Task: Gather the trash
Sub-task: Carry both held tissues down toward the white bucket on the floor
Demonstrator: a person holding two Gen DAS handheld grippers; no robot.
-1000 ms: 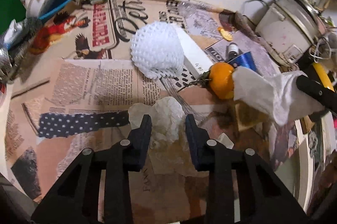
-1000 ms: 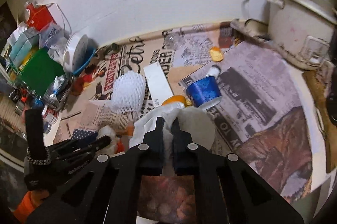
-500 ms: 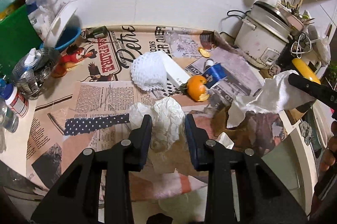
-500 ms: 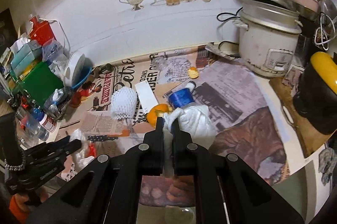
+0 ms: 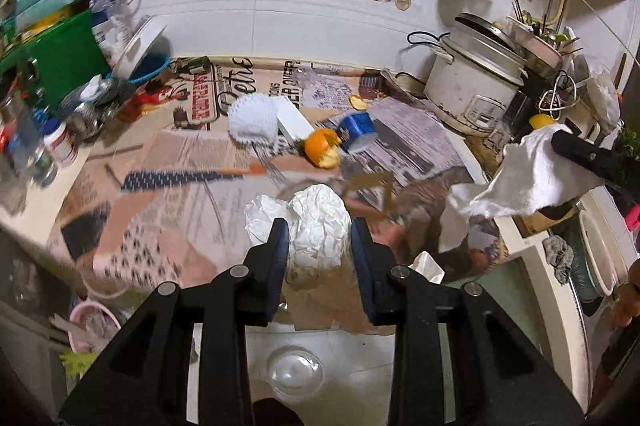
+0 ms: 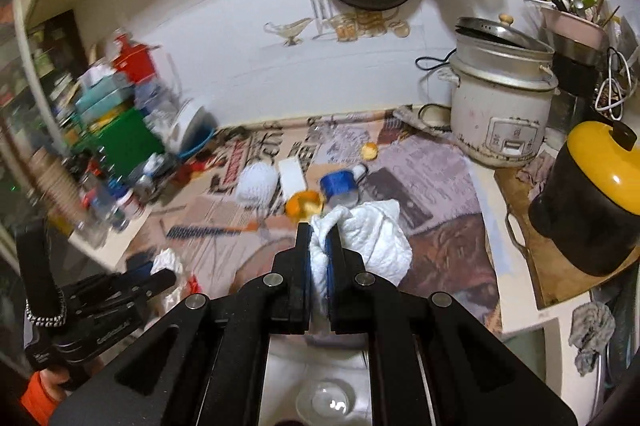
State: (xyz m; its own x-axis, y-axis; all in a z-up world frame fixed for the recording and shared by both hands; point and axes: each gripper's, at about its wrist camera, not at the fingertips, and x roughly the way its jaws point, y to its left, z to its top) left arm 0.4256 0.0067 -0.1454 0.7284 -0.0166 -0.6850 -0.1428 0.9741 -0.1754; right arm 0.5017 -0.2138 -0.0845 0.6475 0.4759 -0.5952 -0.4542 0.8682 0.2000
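Observation:
My left gripper is shut on a crumpled white paper ball, held above the near edge of the newspaper-covered counter. My right gripper is shut on a white paper towel that bulges out to the right of the fingers; in the left wrist view that towel hangs at the right. Left on the counter are a white foam fruit net, an orange peel, a blue cup on its side and a small yellow peel scrap.
A white rice cooker stands at the back right, a black pot with a yellow lid on a board nearer. Bottles, boxes and a green bin crowd the left. A glass bowl lies on the floor below.
Both grippers have lifted and pulled back from the counter with their paper. The counter things look smaller and farther, and the floor and glass bowl have come into view.

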